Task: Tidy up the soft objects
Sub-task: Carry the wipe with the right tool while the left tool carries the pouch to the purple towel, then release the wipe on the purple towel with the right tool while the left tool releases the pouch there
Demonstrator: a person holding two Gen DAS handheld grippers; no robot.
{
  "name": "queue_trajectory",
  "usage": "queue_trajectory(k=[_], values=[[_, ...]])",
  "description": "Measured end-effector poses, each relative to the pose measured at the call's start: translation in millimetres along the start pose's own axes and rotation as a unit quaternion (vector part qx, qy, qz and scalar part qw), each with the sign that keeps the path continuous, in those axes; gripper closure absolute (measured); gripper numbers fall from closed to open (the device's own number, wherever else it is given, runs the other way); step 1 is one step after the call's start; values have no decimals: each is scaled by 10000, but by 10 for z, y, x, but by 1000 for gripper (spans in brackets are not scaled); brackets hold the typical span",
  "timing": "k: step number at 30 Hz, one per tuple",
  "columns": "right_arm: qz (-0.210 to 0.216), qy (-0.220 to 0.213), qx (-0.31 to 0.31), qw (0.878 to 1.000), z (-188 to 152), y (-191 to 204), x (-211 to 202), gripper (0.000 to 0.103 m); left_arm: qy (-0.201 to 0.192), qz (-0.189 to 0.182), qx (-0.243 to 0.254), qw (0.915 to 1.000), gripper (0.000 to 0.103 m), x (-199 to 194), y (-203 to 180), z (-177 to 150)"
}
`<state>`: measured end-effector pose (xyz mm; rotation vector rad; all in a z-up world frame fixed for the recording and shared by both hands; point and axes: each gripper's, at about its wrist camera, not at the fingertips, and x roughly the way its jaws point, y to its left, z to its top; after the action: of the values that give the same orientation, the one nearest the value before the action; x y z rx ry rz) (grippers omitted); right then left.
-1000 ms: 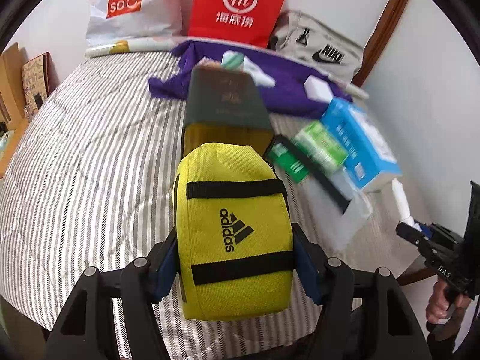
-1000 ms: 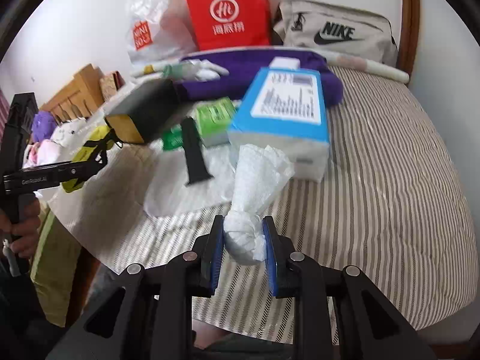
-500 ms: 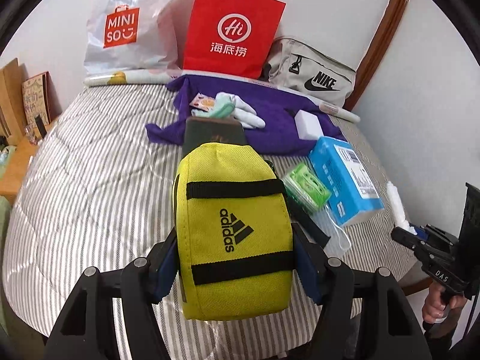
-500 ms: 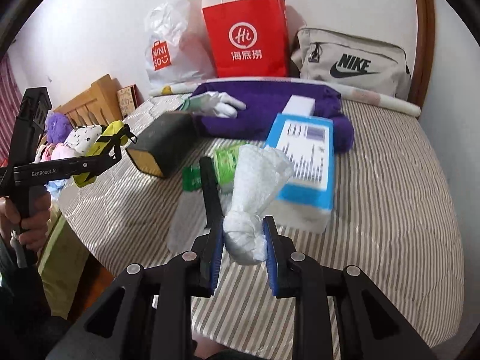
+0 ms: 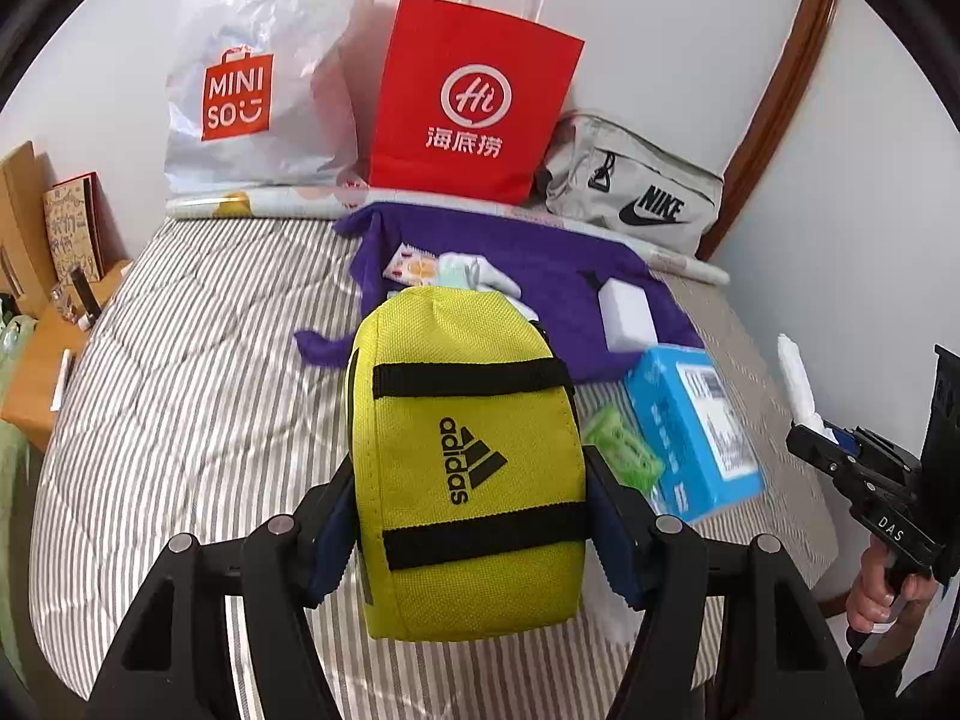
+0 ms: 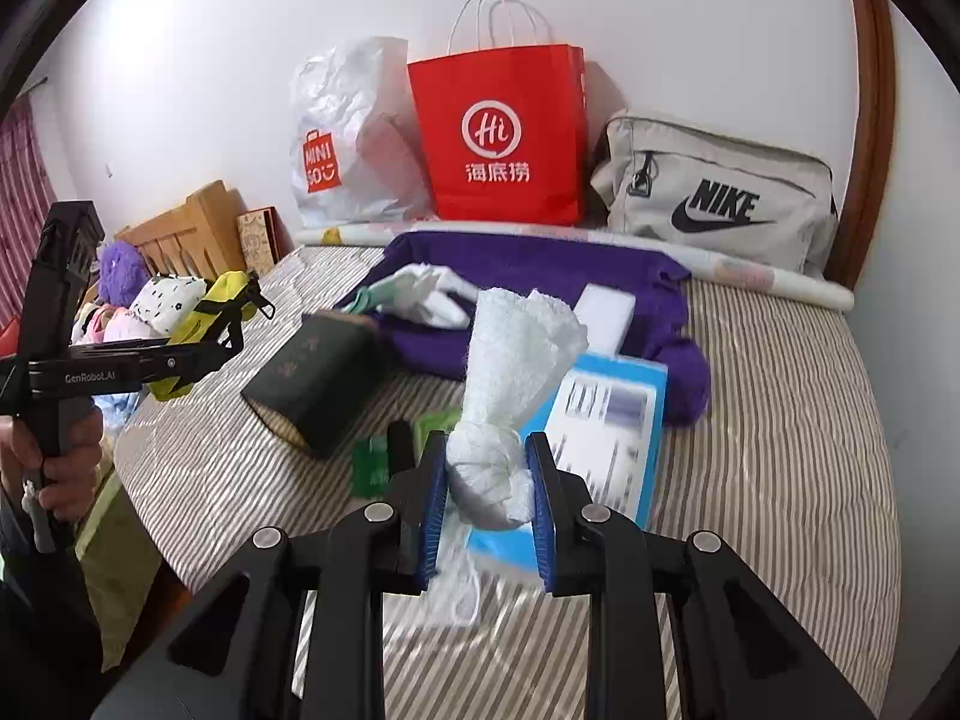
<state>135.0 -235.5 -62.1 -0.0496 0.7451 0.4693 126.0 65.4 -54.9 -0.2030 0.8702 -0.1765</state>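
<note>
Left wrist view: the yellow Adidas pouch (image 5: pixel 474 468) sits clamped between the left gripper (image 5: pixel 474 516) pads, lifted above the striped bed (image 5: pixel 180 396). Off to its right, the right gripper (image 6: pixel 487 492) pinches a knotted white towel (image 6: pixel 504 384), held over the blue tissue box (image 6: pixel 606 420), purple cloth (image 6: pixel 540 264) beyond.
</note>
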Motion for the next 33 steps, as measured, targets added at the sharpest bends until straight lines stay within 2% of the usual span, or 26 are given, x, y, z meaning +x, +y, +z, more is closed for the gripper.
queue_trajectory(k=[11, 21, 26, 33], values=[[-163, 47, 136, 9998, 471, -190, 256, 78, 30, -93, 48, 9999, 38, 194, 7, 335], [-318, 243, 341, 9986, 899, -394, 750, 78, 130, -90, 240, 9996, 38, 501, 58, 665], [-361, 339, 436, 9978, 1087, -538, 984, 78, 208, -85, 141, 9996, 37, 688, 139, 828], [-451, 529, 241, 9973, 1310, -658, 1391, 78, 313, -63, 22, 9995, 37, 991, 219, 1045]])
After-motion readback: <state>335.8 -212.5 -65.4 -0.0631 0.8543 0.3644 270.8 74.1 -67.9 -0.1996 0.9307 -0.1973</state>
